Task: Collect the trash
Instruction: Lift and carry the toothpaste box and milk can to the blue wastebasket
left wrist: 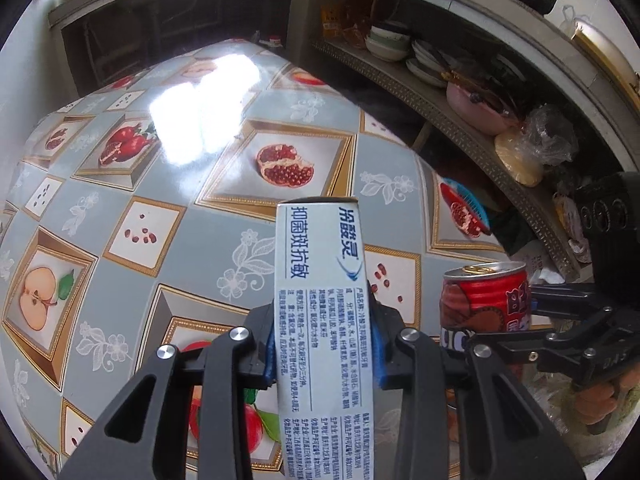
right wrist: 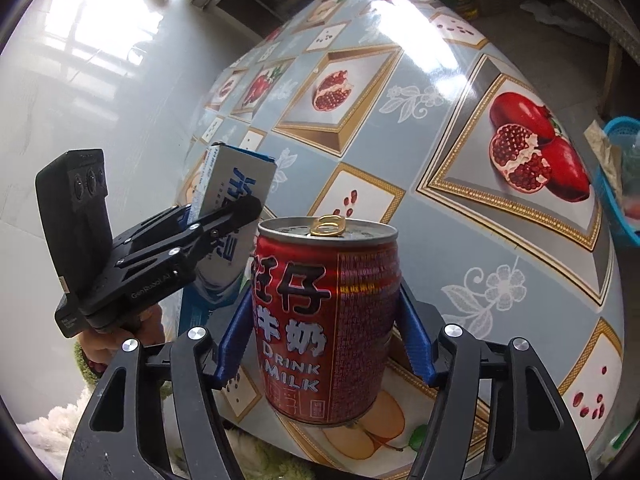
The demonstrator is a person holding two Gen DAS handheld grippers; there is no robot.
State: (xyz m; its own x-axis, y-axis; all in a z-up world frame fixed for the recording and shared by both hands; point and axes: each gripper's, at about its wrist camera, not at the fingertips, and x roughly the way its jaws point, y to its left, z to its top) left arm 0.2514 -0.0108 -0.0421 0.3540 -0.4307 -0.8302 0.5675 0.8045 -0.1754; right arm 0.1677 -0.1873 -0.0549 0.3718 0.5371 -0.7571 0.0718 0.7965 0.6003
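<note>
Left tongs (left wrist: 324,344) clench a toothpaste box (left wrist: 324,300) cut off below; right tongs (right wrist: 326,332) grasp the can (right wrist: 326,320).

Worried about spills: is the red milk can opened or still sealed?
Sealed, it seems: the red milk can stands upright between the right gripper's jaws, its gold pull tab lying flat on an unbroken lid.

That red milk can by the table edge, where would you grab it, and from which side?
Around its ribbed middle, from the side, pads on opposite walls. The red milk can stands upright and round, so a mid-height hold looks steadiest. The right gripper already does this, blue fingers pressed on both flanks, clear of the pull-tab top.
</note>
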